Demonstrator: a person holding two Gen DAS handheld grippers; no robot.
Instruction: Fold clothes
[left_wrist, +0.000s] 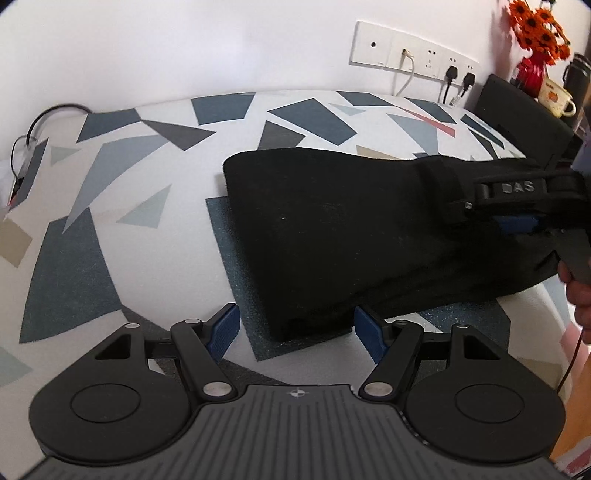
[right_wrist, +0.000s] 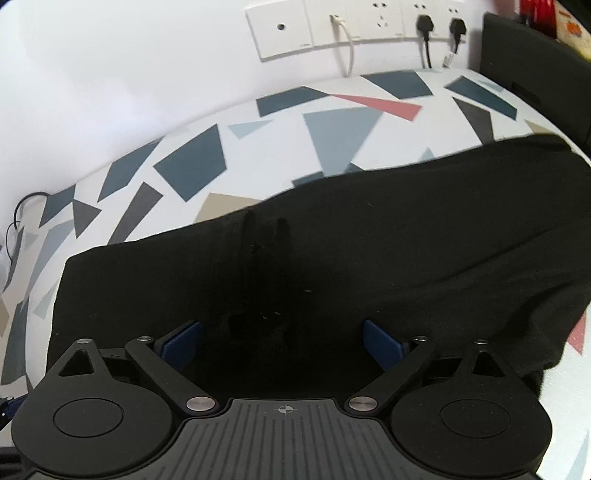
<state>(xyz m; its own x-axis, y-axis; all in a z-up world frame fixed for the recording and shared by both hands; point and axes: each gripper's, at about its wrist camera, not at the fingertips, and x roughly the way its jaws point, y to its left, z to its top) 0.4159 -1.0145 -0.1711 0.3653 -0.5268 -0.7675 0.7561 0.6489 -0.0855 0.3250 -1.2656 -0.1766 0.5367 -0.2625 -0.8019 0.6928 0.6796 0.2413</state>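
Observation:
A black garment (left_wrist: 351, 236) lies flat on the table's patterned cloth (left_wrist: 110, 206), folded into a long band that runs from near centre to the right. My left gripper (left_wrist: 297, 328) is open and low over the cloth. The garment's near left corner lies between its blue pads (left_wrist: 225, 328), which do not touch it. My right gripper (right_wrist: 282, 343) is open above the middle of the garment (right_wrist: 369, 258), with only flat fabric under its blue pads (right_wrist: 380, 343). In the left wrist view the right gripper (left_wrist: 480, 210) comes in from the right over the garment, held by a hand (left_wrist: 576, 291).
A row of wall sockets (left_wrist: 413, 55) with plugged cables sits behind the table. At the back right stand a black box (left_wrist: 517, 114), a mug (left_wrist: 554, 96) and orange flowers (left_wrist: 535, 26). A dark cable (left_wrist: 33, 129) loops at the table's left end.

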